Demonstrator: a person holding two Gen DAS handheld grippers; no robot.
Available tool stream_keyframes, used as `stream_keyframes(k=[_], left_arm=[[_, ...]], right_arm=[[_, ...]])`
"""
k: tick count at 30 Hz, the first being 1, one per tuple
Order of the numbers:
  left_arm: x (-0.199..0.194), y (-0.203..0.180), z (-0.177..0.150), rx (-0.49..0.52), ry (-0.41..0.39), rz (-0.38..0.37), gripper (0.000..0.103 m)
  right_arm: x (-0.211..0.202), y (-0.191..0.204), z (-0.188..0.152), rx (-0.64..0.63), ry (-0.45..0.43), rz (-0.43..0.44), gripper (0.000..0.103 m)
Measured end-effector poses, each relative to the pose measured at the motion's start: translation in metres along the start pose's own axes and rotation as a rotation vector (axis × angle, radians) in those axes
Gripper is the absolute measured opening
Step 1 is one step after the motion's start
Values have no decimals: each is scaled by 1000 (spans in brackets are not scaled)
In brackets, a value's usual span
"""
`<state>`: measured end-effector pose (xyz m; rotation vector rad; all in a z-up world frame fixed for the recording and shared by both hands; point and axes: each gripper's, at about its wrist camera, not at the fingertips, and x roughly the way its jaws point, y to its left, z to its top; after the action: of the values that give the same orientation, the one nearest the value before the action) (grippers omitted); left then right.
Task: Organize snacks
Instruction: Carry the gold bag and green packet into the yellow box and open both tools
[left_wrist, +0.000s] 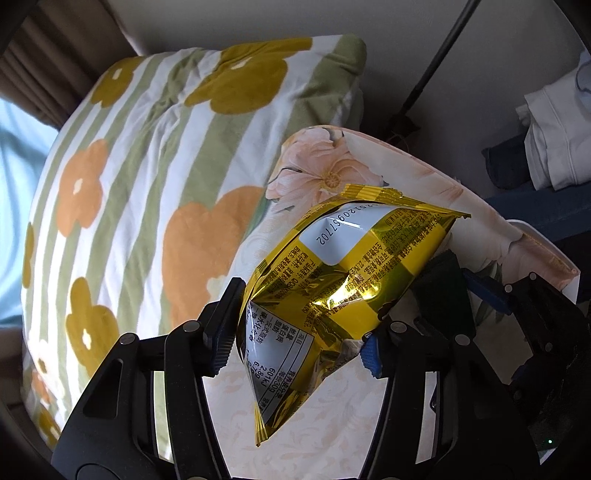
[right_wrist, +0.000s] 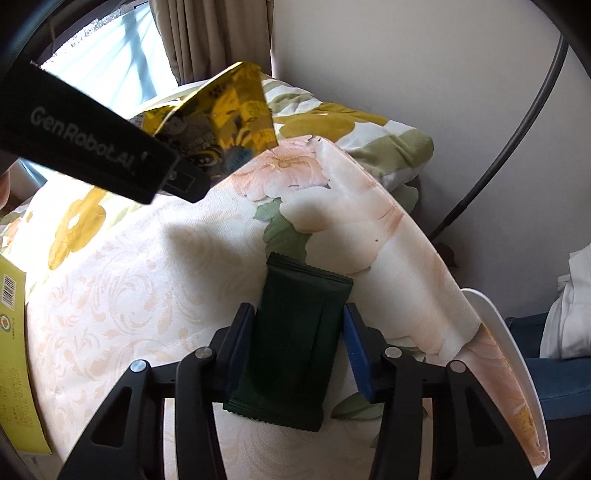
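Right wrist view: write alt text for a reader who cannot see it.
The right gripper has its fingers shut on a dark green foil snack packet above a peach floral tablecloth. At upper left, the left gripper holds a shiny gold snack bag aloft.

Ahead of me a flowered quilt (left_wrist: 147, 155) lies bunched against the pale wall (right_wrist: 406, 74). Daylight pours through the window (right_wrist: 110, 48) beside brown curtains (right_wrist: 199, 33).

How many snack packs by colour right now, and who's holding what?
Gold: 1, gold foil packet, held by left gripper.
Dark green: 1, dark green packet, held by right gripper.
Yellow: 1, yellow pack at frame edge, partly visible.
Total: 3
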<state>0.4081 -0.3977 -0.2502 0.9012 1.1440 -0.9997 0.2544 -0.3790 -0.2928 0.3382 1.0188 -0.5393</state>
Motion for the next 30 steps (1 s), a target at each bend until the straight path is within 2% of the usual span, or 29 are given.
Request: stream_keyframes(k=[9, 19, 25, 30], left_arm=[[-40, 17, -14, -84, -39, 19, 51], [-122, 41, -47, -179, -143, 57, 52], [-178, 65, -84, -258, -215, 102, 52], [-228, 93, -142, -360, -271, 176, 52]], right_arm=[[-23, 0, 17, -24, -56, 30, 44], [-90, 28, 40, -105, -157, 102, 44], [-130, 60, 55, -218, -217, 158, 44], [-166, 98, 63, -309, -257, 258, 44]])
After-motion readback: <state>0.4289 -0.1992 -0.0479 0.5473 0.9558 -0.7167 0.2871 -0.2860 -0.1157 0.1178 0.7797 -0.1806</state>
